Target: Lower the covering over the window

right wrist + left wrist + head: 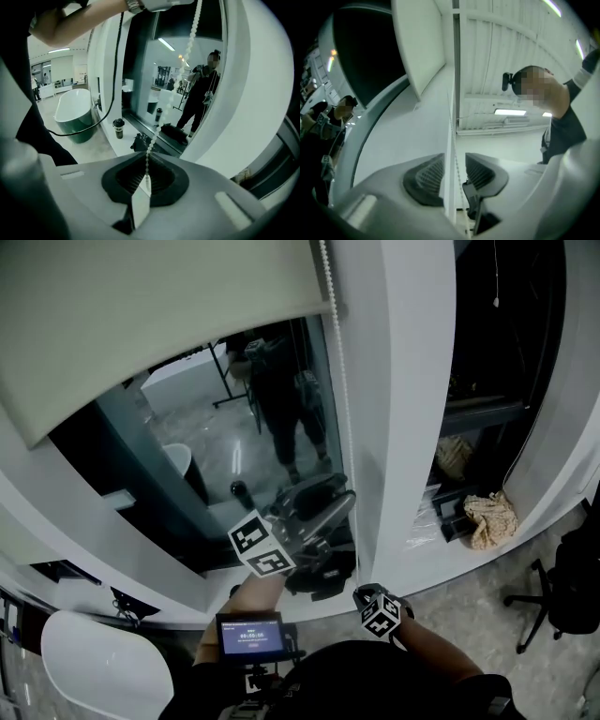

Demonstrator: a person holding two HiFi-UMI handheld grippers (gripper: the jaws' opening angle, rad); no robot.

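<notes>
Hanging partway down the window, the blind (141,315) has its bottom edge high up and to the left of the white window post (375,409). Most of the window is uncovered, so I judge the lowering far from done. Its bead chain (337,371) runs down the left face of that post, which is why you work both pairs of tongs close against it.

Your right tongs (146,180) are clenched on the chain. The beads run straight into the closed pads, low beside the post, so that a pull carries up to the blind.

Your left tongs (454,171) stand released, jaws apart. The chain passes between the ribbed pads and, as far as I can see, touches neither. They sit higher along the post than the right tongs, placed, I think, to take the next hold above. Close them on the beads before the right tongs let go, or the chain may slip and swing away from the post.
</notes>
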